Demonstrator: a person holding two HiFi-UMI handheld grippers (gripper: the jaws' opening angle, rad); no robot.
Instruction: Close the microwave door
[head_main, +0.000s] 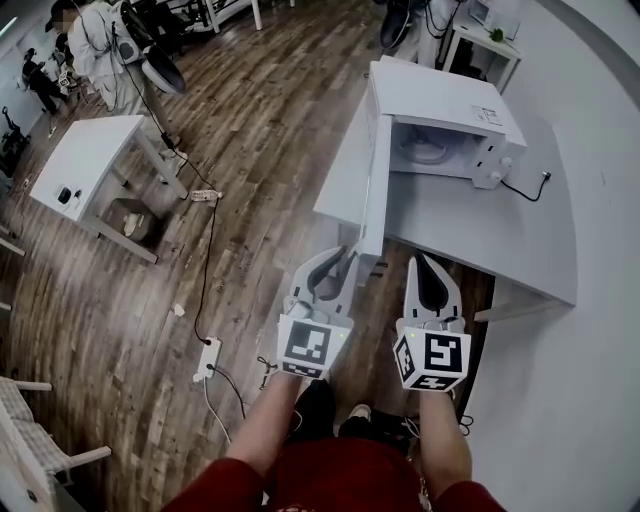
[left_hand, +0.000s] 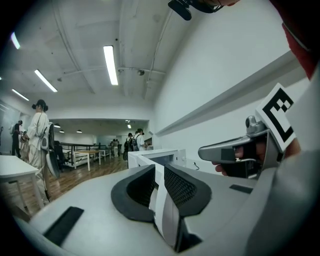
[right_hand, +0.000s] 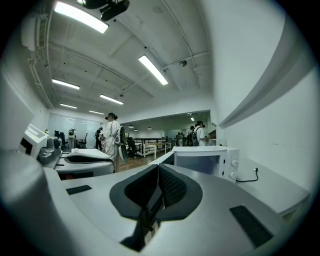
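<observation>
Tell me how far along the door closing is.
Nothing done yet: the white box-shaped microwave has its white door wide open. In hand: the left claw, jaws opening, pinches the door's edge. The right claw is shut, empty. Left: swinging it closed.

The pale dish (head_main: 424, 151) inside the microwave (head_main: 447, 98) is perhaps too small to identify.

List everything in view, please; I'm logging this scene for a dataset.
microwave: one, white, on the big table.
door: one, white, swung open toward the person.
big table: one, pale grey, by the wall.
cable: one, black, right of the microwave.
small table: one, white, far left.
power strips: two, white, on the floor, near and far.
person in white: one, standing far left.
left gripper: one, grey, jaws opening, door's edge between them.
right gripper: one, grey, jaws shut, empty.
</observation>
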